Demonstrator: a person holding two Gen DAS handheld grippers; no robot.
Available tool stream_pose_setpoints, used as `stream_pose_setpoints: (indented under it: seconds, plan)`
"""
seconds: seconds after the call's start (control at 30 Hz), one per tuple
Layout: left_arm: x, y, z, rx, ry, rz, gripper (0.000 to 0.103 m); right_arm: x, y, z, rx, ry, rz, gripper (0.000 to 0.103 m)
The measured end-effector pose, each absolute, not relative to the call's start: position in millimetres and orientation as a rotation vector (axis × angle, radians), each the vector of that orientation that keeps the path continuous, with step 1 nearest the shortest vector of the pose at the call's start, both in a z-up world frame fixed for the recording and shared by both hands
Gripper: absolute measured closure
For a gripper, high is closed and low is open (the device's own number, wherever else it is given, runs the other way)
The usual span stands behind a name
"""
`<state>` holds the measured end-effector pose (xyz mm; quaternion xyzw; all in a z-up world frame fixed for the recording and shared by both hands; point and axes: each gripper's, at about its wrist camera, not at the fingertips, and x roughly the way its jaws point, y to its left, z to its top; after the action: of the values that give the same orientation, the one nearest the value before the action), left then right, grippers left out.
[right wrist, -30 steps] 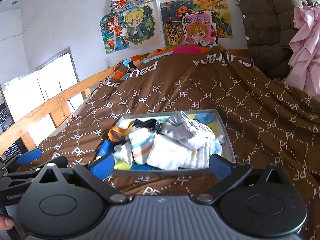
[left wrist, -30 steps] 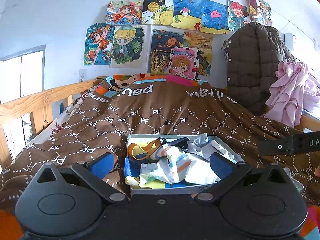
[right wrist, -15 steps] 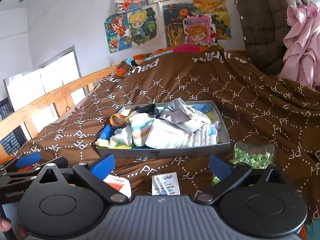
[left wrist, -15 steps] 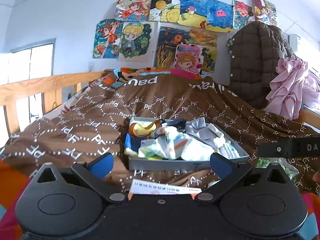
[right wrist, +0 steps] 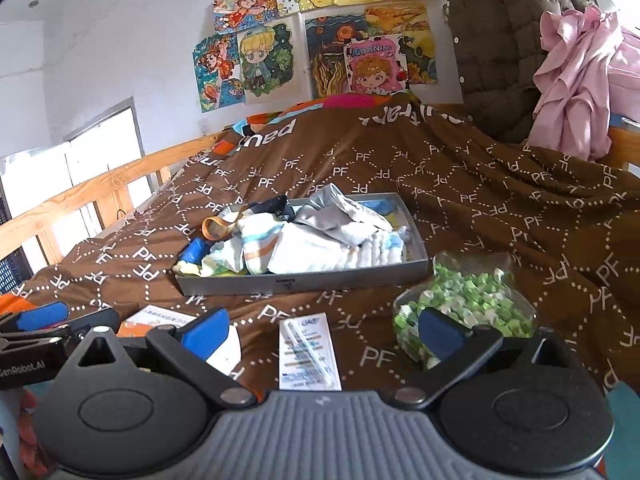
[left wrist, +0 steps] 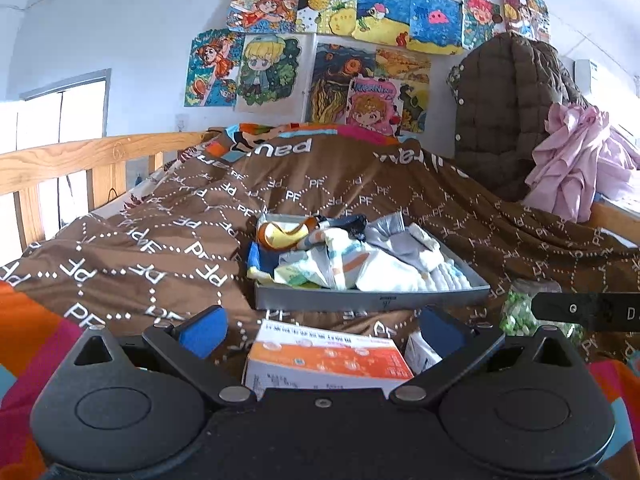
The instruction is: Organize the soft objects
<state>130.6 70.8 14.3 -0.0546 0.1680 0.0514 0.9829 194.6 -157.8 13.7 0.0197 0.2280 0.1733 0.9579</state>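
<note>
Left gripper (left wrist: pixel 320 326) was spread wide, nothing between the blue pads (left wrist: pixel 204 330). It hung low over the brown blanket (left wrist: pixel 168 248), with an orange-and-white box (left wrist: pixel 326 356) lying just under the gap. Right gripper (right wrist: pixel 324 330) was likewise spread and empty, with a flat white sachet (right wrist: pixel 308 350) on the blanket between its fingers. Its right pad (right wrist: pixel 438 330) overlapped the near edge of a clear bag of green-and-white pieces (right wrist: pixel 468 300); contact unclear. The left gripper showed at the left edge of the right wrist view.

Beyond both tools sat the grey tray (right wrist: pixel 304 280), flat on the blanket and apart from both grippers. A pile of soft items (right wrist: pixel 304 236), socks and small cloths in white, grey, striped, orange and blue, filled it and spilled over its left rim.

Further back were a wooden bed rail (left wrist: pixel 80 156), drawings (left wrist: pixel 332 48) on the wall, a brown quilted coat (left wrist: pixel 508 112) and a pink garment (left wrist: pixel 576 156).
</note>
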Motion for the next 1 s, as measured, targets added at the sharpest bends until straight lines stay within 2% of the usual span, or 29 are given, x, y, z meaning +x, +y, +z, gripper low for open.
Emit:
stream_pose_setpoints:
  seconds: [1.0]
  plan:
    - [120.6,59.2,0.9,-0.081,0.376,0.099,0.001,176.1,-158.7,-1.9,0.02,0.468,0.372,0.0]
